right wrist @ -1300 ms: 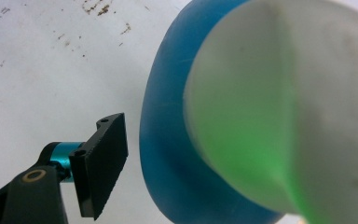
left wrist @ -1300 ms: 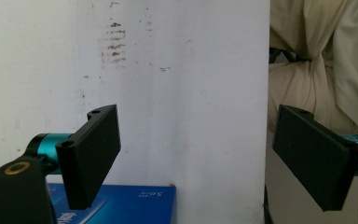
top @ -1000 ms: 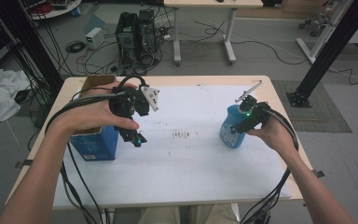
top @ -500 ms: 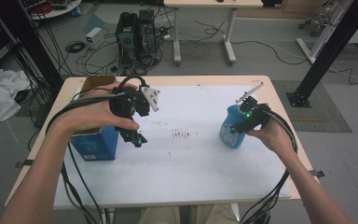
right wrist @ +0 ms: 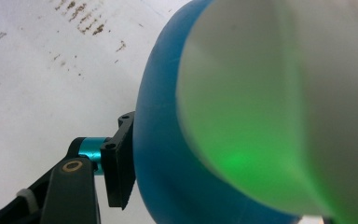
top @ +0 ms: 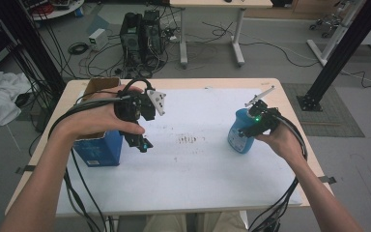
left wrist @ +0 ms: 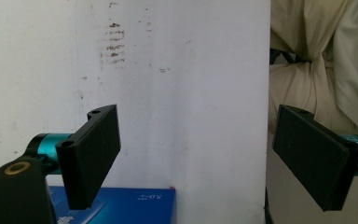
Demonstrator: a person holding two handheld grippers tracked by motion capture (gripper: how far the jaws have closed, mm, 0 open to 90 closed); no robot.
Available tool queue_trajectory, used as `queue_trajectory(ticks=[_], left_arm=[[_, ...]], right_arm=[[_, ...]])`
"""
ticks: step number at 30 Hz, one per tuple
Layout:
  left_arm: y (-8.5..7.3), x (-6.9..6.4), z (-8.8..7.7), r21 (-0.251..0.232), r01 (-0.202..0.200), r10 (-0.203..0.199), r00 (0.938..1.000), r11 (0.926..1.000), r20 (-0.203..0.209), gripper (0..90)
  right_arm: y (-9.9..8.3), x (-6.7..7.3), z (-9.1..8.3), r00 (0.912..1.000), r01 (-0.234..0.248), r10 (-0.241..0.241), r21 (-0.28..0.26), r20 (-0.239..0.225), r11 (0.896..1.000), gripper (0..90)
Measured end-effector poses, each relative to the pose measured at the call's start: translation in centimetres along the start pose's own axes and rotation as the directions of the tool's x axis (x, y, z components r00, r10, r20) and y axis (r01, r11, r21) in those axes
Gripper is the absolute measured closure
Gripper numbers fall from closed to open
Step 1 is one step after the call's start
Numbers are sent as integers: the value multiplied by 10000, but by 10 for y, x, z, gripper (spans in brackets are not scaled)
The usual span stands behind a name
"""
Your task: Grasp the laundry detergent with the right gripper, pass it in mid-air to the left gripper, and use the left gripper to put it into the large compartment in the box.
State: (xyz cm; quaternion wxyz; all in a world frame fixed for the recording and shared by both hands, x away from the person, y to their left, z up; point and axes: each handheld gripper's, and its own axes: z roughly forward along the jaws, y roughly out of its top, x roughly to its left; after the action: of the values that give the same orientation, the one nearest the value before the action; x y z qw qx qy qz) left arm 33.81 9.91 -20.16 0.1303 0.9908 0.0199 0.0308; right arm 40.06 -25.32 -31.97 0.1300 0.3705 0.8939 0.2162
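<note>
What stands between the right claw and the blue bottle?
Nothing visible. In the right gripper view the one visible pad lies against the side of the blue bottle; the jaws have just been closing with the bottle between them. The right claw sits at it.

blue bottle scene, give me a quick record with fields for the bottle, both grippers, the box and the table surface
bottle: blue bottle upright on the table's right side
right gripper: right gripper around the bottle; jaws have just been closing, one pad against the bottle's side
left gripper: left gripper open, nothing between its jaws, held above the sheet beside the box
box: blue box at the table's left, under the left hand
surface: white sheet with a patch of brown marks near its middle
</note>
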Motion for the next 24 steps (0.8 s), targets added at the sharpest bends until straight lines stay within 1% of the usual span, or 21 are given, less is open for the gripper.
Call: queue_trajectory(ticks=[1, 2, 4, 5, 6, 7, 11, 13, 14, 15, 16, 17, 19, 21, 24], left_arm=[[0, 0, 0, -11, -9, 9, 10000, 10000, 4, 153], [0, 0, 0, 1, -8, 8, 10000, 10000, 16, 153], [-1, 0, 1, 9, 10, -10, 10000, 10000, 29, 153], [3, -1, -6, 79, -7, 8, 10000, 10000, -66, 153], [-1, 0, 1, 6, 8, -8, 10000, 10000, 26, 153], [-1, 0, 1, -2, -4, 4, 10000, 10000, 26, 153], [-1, 0, 1, 0, 0, 0, 10000, 10000, 26, 153], [-1, 1, 1, 6, 0, 0, 10000, 10000, 17, 153], [-1, 0, 1, 5, -5, 5, 10000, 10000, 20, 153], [0, 0, 0, 8, -13, 13, 10000, 10000, 2, 153], [-2, 0, 1, -26, 34, -34, 10000, 10000, 2, 153], [-2, 0, 1, -17, 26, -26, 10000, 10000, 3, 153], [-2, 0, 0, -20, 20, -20, 10000, 10000, 5, 153], [-2, 0, 1, -26, 22, -22, 10000, 10000, 5, 153], [-2, 0, 0, -40, 38, -38, 10000, 10000, -10, 153]], right_arm=[[1, -1, -1, 9999, 97, -97, 33, -23, 9999, 334], [-1, 0, 0, 10000, -70, 70, -54, 20, 10000, 338], [-2, 1, 1, 9999, -164, 164, -120, 17, 9998, 347], [-2, 1, 2, 9999, -147, 147, -87, -5, 9999, 348], [8, -5, -11, 9992, 358, -343, 791, -207, 9962, 352], [-2, 1, 2, 9999, -152, 152, -93, -6, 9998, 356], [-3, 1, 4, 9998, -173, 173, -53, -20, 9998, 399], [-4, -1, 4, 10000, -80, 81, -204, 51, 9998, 414], [-2, 1, 1, 9999, -155, 155, -129, 21, 9998, 416], [-3, 0, 4, 9999, -110, 111, -154, 25, 9998, 418], [0, 0, 0, 10000, -24, 24, -37, 0, 10000, 420], [-4, -2, 3, 9999, -154, 153, -212, -29, 9997, 423], [-5, -3, 3, 9998, -163, 160, -304, -85, 9994, 429], [-5, -3, 3, 9998, -164, 162, -267, -78, 9995, 432], [-5, -3, 3, 9998, -152, 148, -376, -104, 9992, 443]])
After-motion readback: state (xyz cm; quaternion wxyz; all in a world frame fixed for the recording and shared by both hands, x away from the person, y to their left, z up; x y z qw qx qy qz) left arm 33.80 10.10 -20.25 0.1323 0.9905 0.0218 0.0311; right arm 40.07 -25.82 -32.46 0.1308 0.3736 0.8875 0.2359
